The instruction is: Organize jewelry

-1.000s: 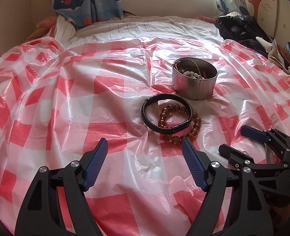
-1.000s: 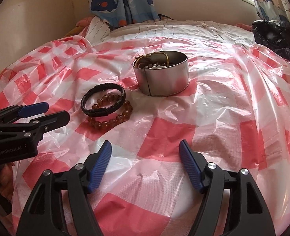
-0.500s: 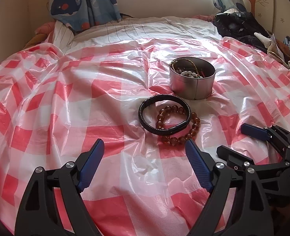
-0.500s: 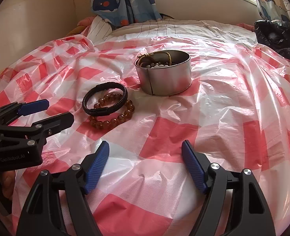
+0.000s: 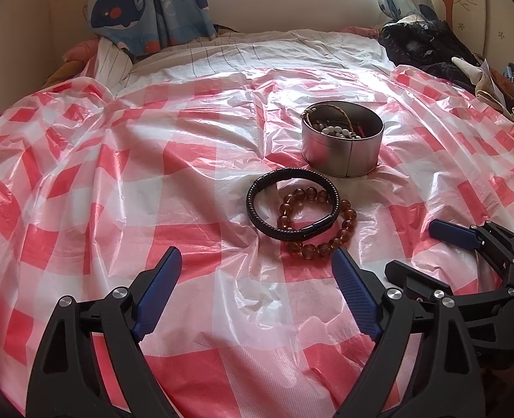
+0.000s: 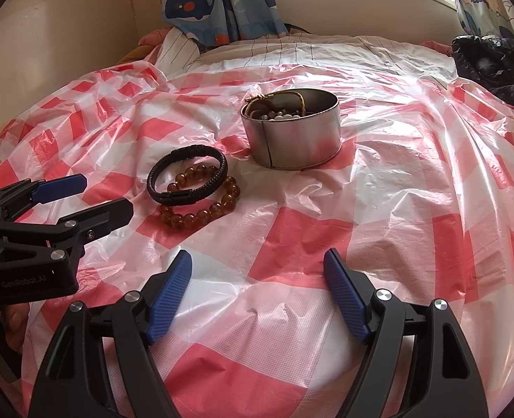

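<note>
A black braided bracelet [image 5: 252,202] [image 6: 187,151] lies on the red-and-white checked plastic sheet [image 5: 117,174], overlapping an amber bead bracelet [image 5: 349,224] [image 6: 187,221]. Just behind them stands a round metal tin [image 5: 340,155] [image 6: 291,142] holding pearl beads and a gold cord. My left gripper [image 5: 255,254] [image 6: 105,191] hovers just short of the two bracelets, its jaws opening with nothing between them. My right gripper [image 6: 257,254] [image 5: 413,245] stands open and empty to the right of the left one, nearer than the tin.
A pile of dark clothes [image 5: 420,41] lies at the far right of the bed. A whale-print curtain [image 5: 135,10] hangs at the back wall over a striped bedsheet [image 5: 257,52]. The plastic sheet is wrinkled all around.
The left gripper's fingers have spread wider apart. The right gripper's fingers have also widened a little. Neither hand has shifted and the jewelry lies as before.
</note>
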Tool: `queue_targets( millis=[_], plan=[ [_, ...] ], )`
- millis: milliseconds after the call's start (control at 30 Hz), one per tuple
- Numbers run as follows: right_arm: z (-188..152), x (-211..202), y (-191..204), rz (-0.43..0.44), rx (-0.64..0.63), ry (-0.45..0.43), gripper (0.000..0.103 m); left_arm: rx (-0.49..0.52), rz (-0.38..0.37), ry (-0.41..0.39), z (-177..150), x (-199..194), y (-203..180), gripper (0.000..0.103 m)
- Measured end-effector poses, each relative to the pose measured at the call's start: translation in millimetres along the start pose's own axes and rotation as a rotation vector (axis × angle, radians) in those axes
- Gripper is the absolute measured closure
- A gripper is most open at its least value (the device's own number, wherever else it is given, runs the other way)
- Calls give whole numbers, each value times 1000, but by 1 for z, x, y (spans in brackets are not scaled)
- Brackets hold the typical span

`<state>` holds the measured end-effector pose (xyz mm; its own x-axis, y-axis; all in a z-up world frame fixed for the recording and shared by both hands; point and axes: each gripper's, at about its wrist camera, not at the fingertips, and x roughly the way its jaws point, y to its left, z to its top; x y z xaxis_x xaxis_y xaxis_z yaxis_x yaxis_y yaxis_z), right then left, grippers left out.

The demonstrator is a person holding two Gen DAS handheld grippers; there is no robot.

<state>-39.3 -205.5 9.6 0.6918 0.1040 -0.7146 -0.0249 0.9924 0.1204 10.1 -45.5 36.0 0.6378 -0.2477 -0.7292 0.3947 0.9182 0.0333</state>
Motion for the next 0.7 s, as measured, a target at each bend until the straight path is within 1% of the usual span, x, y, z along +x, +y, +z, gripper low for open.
queue_targets(
  millis=[700],
  plan=[
    [0,0,0,2,0,-1,26,15,14,0,0,2,1,17]
  ],
)
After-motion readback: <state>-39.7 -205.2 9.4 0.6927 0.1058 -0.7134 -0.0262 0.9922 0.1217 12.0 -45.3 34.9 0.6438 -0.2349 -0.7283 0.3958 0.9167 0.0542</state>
